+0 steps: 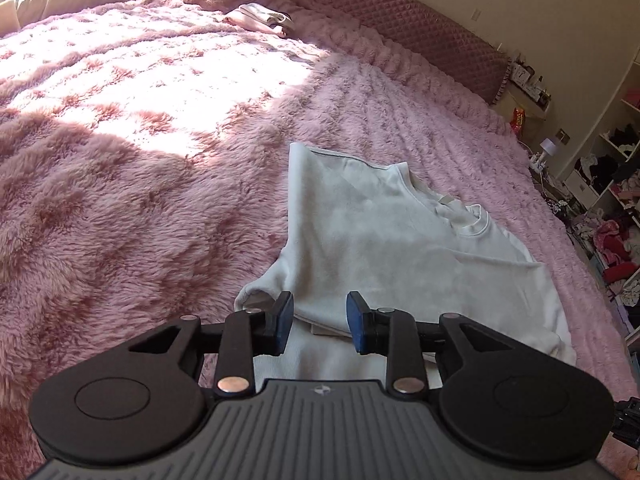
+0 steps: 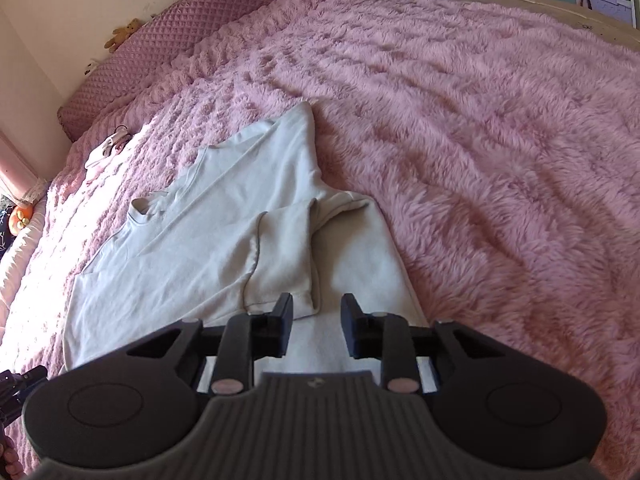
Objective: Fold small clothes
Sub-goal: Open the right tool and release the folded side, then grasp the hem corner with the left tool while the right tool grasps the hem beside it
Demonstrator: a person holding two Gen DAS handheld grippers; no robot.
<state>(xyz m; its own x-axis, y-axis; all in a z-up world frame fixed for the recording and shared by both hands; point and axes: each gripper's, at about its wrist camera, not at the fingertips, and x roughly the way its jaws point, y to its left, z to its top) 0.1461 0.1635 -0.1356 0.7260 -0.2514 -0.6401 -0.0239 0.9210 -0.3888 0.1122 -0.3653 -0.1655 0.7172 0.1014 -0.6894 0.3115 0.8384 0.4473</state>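
A pale shirt (image 1: 384, 240) lies partly folded (sleeves tucked inward) on the pink fluffy blanket (image 1: 140, 184). The left gripper (image 1: 320, 322) and right gripper (image 2: 316, 322) hover over its hem, jaws apart, seemingly gripping nothing.

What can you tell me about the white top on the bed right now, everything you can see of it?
The white top is a soft, plain, pale knit garment with a ribbed round collar. It lies fairly flat on the fluffy pink blanket, partly folded: both sleeves are turned in across the body, one sleeve ending at a hemmed cuff. The left gripper and right gripper hang over its near edge, jaws open, holding nothing.
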